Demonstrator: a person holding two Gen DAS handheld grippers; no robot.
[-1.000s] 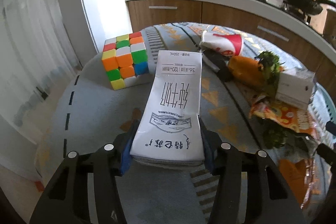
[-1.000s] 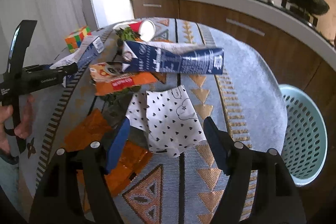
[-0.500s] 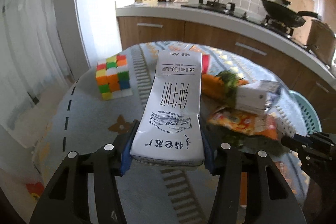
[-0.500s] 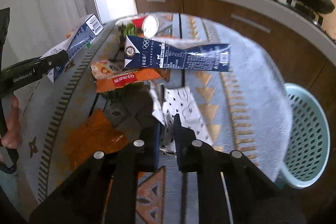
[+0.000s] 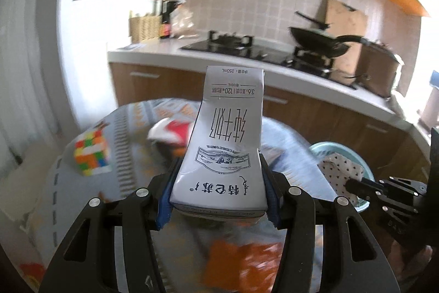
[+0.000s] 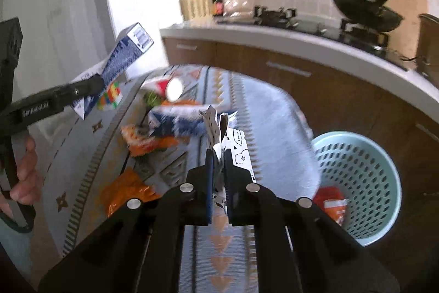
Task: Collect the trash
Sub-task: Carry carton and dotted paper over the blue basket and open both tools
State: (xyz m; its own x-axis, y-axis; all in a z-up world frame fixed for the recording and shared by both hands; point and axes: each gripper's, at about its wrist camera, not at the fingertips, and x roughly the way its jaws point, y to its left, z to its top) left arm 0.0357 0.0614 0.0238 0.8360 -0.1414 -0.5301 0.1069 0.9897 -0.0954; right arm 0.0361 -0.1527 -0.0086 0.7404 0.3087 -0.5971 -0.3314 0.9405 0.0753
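My left gripper (image 5: 218,194) is shut on a white milk carton (image 5: 227,139) and holds it lifted above the table; the carton also shows in the right wrist view (image 6: 120,62). My right gripper (image 6: 218,164) is shut on a white paper with black hearts (image 6: 237,153), raised off the table. That paper shows in the left wrist view (image 5: 341,172) in front of the pale blue basket (image 5: 323,148). The basket (image 6: 365,172) stands beside the table on the right and holds an orange wrapper (image 6: 330,201).
On the patterned tablecloth (image 6: 271,106) lie a blue carton (image 6: 178,122), orange wrappers (image 6: 126,188), a red and white cup (image 6: 167,87), greens and a colour cube (image 5: 90,153). A kitchen counter (image 6: 301,43) with a wok runs behind.
My right gripper shut on the heart paper and lifted it toward the basket side. My left gripper raised the milk carton and swung right; both views now tilt upward.
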